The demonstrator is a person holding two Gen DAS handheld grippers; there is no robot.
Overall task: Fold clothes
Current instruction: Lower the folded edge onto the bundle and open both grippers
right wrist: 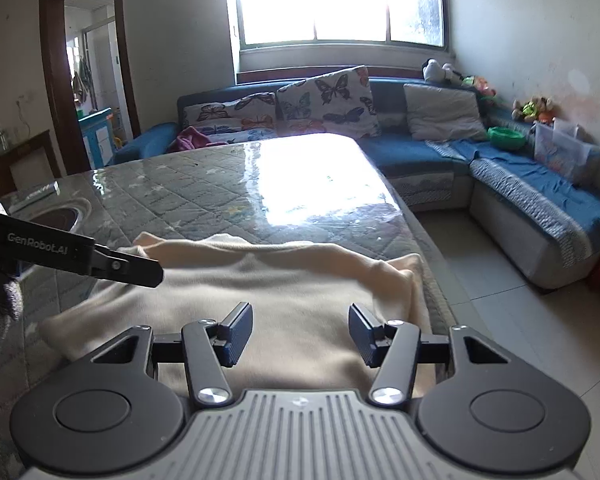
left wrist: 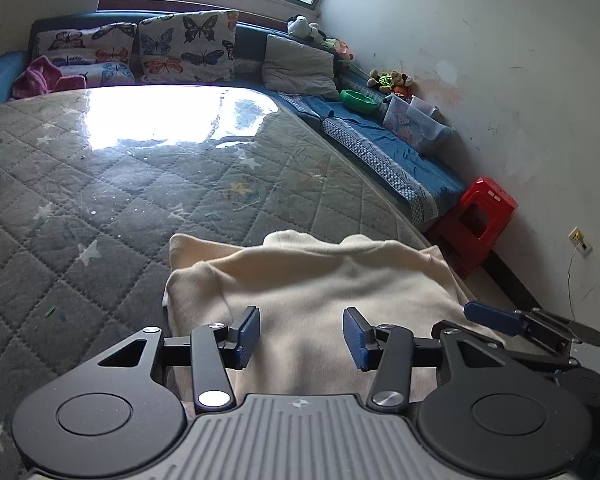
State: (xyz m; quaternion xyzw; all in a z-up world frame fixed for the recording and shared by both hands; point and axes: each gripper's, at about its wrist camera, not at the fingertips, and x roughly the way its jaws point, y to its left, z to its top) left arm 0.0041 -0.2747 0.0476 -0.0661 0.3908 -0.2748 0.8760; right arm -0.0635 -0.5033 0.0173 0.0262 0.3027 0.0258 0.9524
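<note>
table (left wrist: pixel 100 208) under a quilted grey cover with stars and a glossy clear sheet, and near its front right corner lies the cream sweater (left wrist: pixel 312 292), already doubled over, a sleeve edge peeking out along the far side. starting on the left: the left claw (left wrist: pixel 301 338) hangs just above the cloth, tilted down toward it, blue pads standing moderately apart with nothing between them, only sweater showing through the gap. to its right, the right claw (left wrist: pixel 496 320) pokes in from the side, low over the sweater's right edge near the table's rim. in the right wrist view the right claw (right wrist: pixel 301 332) is parted to about the same width, also empty, angled down over the near part of the garment, and the left claw's dark finger crosses in at the far left over the sweater's left shoulder. the fold looks set down and let go, so i'd say the step now is tidying: keep both claws clear of the fabric so nothing snags, then press out the rumpled sleeve (right wrist: pixel 396 270) at the far right corner and square the edges before another fold. off to the right, a red stool (left wrist: pixel 480 216) by the wall.
</note>
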